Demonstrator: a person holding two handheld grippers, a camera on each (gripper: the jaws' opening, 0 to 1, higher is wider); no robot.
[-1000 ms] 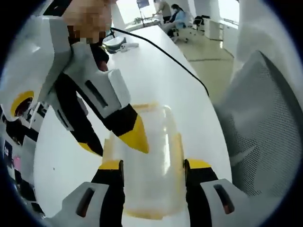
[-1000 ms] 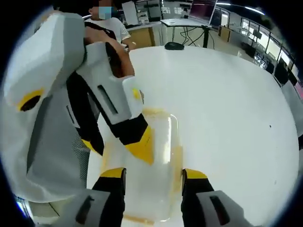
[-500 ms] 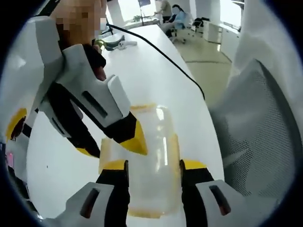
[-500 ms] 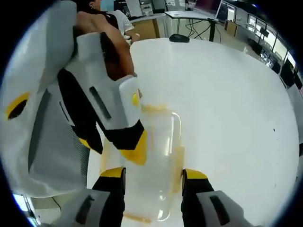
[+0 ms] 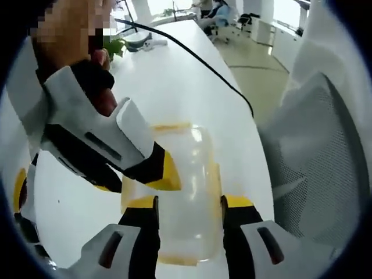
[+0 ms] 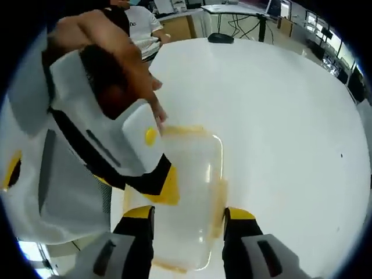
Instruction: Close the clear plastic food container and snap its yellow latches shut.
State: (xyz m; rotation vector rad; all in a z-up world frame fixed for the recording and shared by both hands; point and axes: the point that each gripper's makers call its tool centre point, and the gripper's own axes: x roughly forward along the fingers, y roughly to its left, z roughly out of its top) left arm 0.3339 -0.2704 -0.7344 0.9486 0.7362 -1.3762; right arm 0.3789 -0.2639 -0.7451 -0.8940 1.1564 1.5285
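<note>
The clear plastic container [image 5: 189, 174] with its lid on lies on the white table [image 5: 174, 81], lengthwise between my left gripper's [image 5: 189, 203] open jaws. Yellow latches [image 5: 171, 126] show at its far end, its near end and along its right side. My right gripper [image 5: 136, 181], held by a hand, comes in from the upper left, open, with one yellow fingertip [image 5: 165, 175] on the lid's left edge. In the right gripper view the same container [image 6: 195, 174] lies between my right gripper's [image 6: 189, 213] open jaws, and my left gripper [image 6: 136, 185] rests a yellow fingertip [image 6: 167, 187] on its left edge.
A black cable [image 5: 197, 55] runs along the table towards its far end. A grey mesh chair [image 5: 314, 157] stands close on the right. In the right gripper view a dark mouse-shaped thing [image 6: 220, 38] lies at the table's far edge, near a seated person [image 6: 139, 26].
In each view the other gripper has tilted flatter, with more of the holding hand showing. Its yellow tip stays on the lid's left edge. The container has not moved.
</note>
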